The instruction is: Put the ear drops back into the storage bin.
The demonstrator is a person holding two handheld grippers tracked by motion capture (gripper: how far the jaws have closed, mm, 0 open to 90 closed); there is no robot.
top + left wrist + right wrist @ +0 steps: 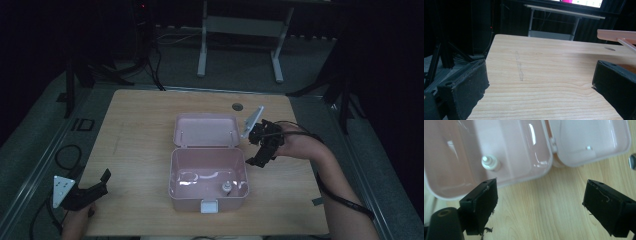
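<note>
A pink plastic box (208, 175) sits open near the middle of the wooden table (140, 130), its hinged lid (206, 130) laid back flat behind it and a white latch (209, 205) on its front wall. Inside, toward the front right corner, stands a small white bottle (226, 188), upright as far as the dim light lets one tell. The right gripper (261, 159) hangs just beside the box's right wall, jaws spread wide and holding nothing; in its own view the bottle (490, 163) lies beyond one jaw, inside the box (506, 170). The left gripper (100, 182) rests well apart at the table's front left corner, jaws also spread and empty. This looks like the step around the bottle's placing or fetching; if the lid is to be shut next, the right gripper would need to reach behind the lid's far edge and swing it forward
</note>
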